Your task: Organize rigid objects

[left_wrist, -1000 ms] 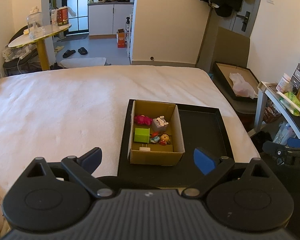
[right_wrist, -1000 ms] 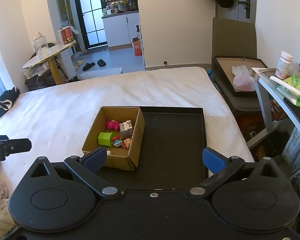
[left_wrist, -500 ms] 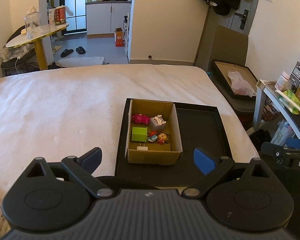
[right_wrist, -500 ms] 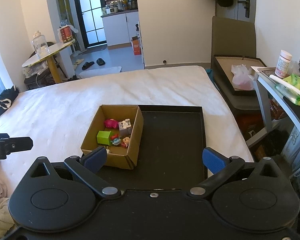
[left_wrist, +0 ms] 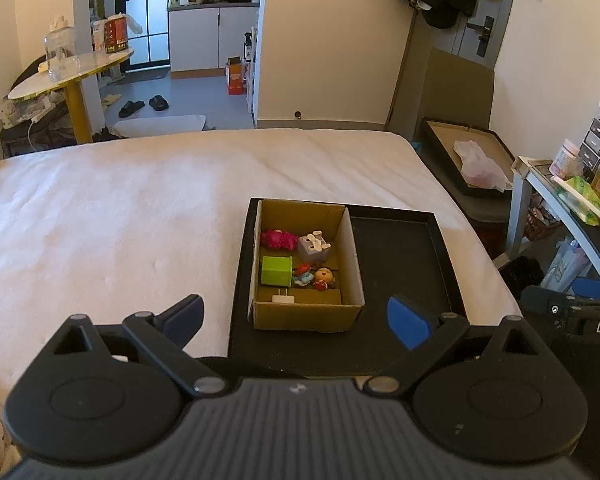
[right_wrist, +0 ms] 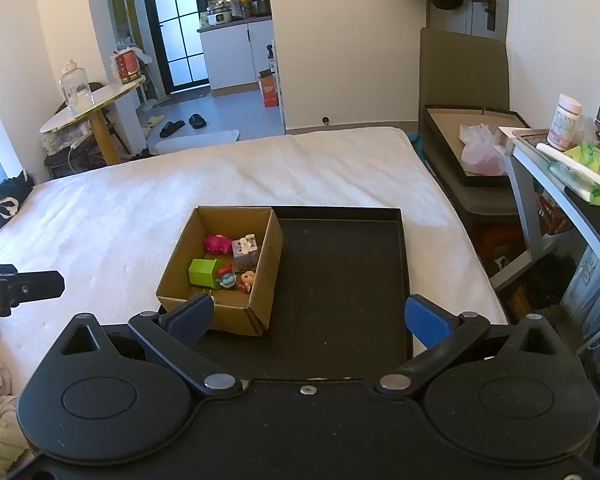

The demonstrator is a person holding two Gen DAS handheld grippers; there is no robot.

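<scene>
A brown cardboard box (left_wrist: pixel 306 314) (right_wrist: pixel 260 280) sits in the left part of a black tray (left_wrist: pixel 400 248) (right_wrist: pixel 340 272) on the white bed. Inside lie a pink toy (left_wrist: pixel 277 239) (right_wrist: pixel 216 243), a grey block toy (left_wrist: pixel 313 246) (right_wrist: pixel 245 254), a green cube (left_wrist: pixel 277 270) (right_wrist: pixel 203 271), a small blue-red figure (left_wrist: pixel 303 274), a doll-head figure (left_wrist: pixel 323 278) (right_wrist: pixel 246 280) and a white plug (left_wrist: pixel 283 298). My left gripper (left_wrist: pixel 296 320) hangs open just short of the box. My right gripper (right_wrist: pixel 308 316) is open over the tray's near edge, its left pad by the box corner.
The white bed (left_wrist: pixel 120 220) stretches left and beyond the tray. A shelf with bottles and packets (right_wrist: pixel 572 148) stands at the right, another dark tray with a plastic bag (left_wrist: pixel 476 160) beyond it. A round table (left_wrist: pixel 72 76) is far left.
Both grippers have drifted back slightly from the box and tray, which sit a little farther and lower-left in view. Nothing was grasped; the fingers stay spread.
</scene>
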